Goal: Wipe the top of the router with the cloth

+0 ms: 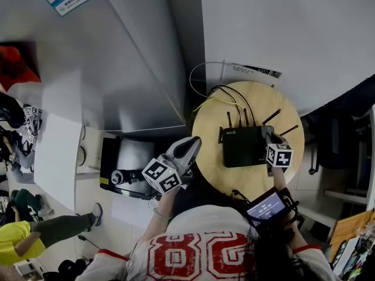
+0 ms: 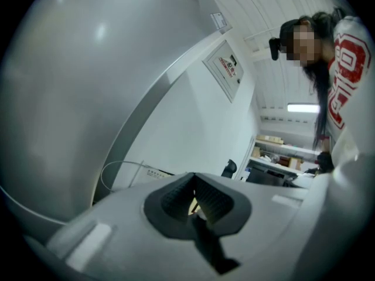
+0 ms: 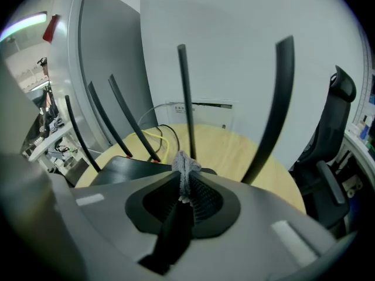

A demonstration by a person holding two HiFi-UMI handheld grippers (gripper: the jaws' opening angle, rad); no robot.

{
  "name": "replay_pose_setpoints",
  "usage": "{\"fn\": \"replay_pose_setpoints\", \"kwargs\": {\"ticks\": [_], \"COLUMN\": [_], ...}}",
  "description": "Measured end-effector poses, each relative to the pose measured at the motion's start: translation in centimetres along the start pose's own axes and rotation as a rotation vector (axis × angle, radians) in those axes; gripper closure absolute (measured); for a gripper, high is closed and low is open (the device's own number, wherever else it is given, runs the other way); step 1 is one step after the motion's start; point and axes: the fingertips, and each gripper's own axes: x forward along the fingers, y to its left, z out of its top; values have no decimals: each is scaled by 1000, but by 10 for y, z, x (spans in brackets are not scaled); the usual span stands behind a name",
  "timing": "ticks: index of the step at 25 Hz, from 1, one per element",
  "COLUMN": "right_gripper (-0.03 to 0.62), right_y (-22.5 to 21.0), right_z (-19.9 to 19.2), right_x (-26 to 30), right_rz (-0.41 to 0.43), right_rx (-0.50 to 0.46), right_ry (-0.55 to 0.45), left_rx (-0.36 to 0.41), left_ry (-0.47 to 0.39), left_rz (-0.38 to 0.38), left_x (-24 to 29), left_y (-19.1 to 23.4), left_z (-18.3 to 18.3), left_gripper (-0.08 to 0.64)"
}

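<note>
Pinching a bunched grey cloth (image 3: 185, 164) in the closed jaws of our right gripper (image 3: 186, 177), we find the black router (image 3: 132, 167) just under and left of the tips, its antennas (image 3: 186, 98) rising beyond over the round wooden table (image 3: 234, 151), while our left gripper (image 2: 193, 187), shut on nothing, hangs well off to the left.

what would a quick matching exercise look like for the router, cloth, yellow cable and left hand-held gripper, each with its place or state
Things:
1. router
2. cloth
3. yellow cable
4. left hand-held gripper

Places or states:
a. pinched in the right hand-held gripper
b. nothing between its jaws
c. black, flat on the round table, antennas up
d. lying on the table beyond the router

Pairs: 1-c, 2-a, 3-d, 4-b
</note>
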Motion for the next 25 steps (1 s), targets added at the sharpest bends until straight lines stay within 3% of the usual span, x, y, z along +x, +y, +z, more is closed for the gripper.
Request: {"fn": "replay_pose_setpoints", "kwargs": {"ticks": [7, 12, 18, 25], "right_gripper": [551, 551, 551, 551], "right_y": [130, 172, 165, 99], "right_z": [11, -5, -17, -19], "right_x": [-2, 5, 12, 6], "right_rz": [265, 331, 313, 198], "right_rx": [-75, -111, -153, -108], "right_ry": [-53, -7, 24, 18], "left_rx": [-3, 13, 1, -12], "left_ry": [-1, 19, 13, 10], "left_rz": [-24, -35, -14, 13], "left_x": [1, -2, -12, -19], "left_y": [-4, -11, -12, -11], "left_z": [-5, -11, -12, -10], "left_gripper": [565, 565, 565, 565]}}
